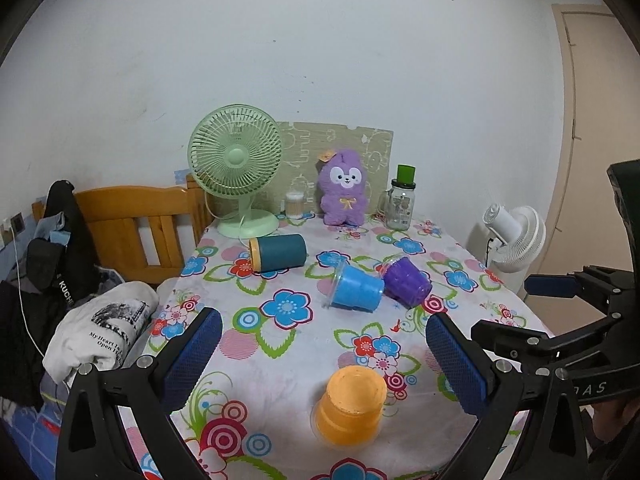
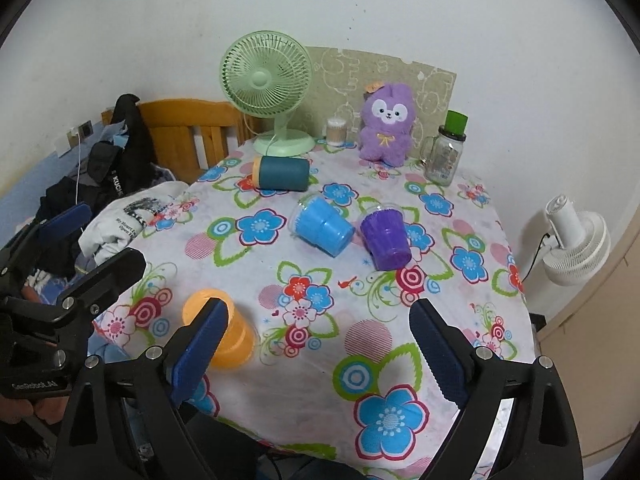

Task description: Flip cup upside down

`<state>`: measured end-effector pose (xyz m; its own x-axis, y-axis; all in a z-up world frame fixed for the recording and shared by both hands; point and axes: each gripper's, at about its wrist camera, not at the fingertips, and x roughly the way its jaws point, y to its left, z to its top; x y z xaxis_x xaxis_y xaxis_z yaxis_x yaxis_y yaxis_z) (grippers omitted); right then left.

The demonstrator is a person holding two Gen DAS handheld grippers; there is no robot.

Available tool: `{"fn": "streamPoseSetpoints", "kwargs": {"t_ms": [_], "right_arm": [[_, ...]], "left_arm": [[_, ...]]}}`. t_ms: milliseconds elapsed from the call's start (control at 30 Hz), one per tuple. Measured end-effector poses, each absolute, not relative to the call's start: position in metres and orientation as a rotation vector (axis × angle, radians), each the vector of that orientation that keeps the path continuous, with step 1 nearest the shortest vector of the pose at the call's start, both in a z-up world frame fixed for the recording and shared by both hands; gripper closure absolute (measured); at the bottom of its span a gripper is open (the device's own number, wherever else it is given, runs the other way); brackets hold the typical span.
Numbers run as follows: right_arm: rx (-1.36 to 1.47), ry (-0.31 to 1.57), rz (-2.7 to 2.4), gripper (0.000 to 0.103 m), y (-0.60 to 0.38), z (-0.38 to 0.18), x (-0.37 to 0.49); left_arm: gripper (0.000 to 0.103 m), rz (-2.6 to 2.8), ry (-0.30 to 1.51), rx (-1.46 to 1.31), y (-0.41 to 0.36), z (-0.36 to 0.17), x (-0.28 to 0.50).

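Observation:
An orange cup (image 1: 350, 406) stands upside down on the floral tablecloth near the front, between and just beyond my open left gripper (image 1: 320, 360); in the right wrist view the orange cup (image 2: 236, 340) is partly behind a finger. A blue cup (image 1: 356, 290) (image 2: 324, 226), a purple cup (image 1: 408, 282) (image 2: 386, 240) and a dark teal cup (image 1: 278, 252) (image 2: 282, 174) lie on their sides mid-table. My right gripper (image 2: 320, 340) is open and empty above the front right of the table.
At the back stand a green fan (image 1: 236, 168), a purple plush toy (image 1: 344, 190), a glass jar with a green lid (image 1: 400, 200) and a small cotton-swab jar (image 1: 295, 204). A wooden bed frame (image 1: 132, 224) with clothes is left; a white fan (image 1: 516, 236) is right.

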<state>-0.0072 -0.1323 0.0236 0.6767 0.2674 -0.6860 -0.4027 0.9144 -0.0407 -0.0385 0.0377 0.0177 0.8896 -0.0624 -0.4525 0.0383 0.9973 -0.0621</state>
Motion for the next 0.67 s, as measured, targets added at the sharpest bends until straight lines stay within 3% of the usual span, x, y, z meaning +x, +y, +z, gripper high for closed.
{"fn": "streamPoseSetpoints", "kwargs": {"t_ms": [667], "right_arm": [[-0.192,0.738,0.384,0.009,-0.1316,0.0220,-0.0086]], "left_arm": [[0.000,-0.041,0.484,-0.065,0.0382,0.0146,-0.0396]]}}
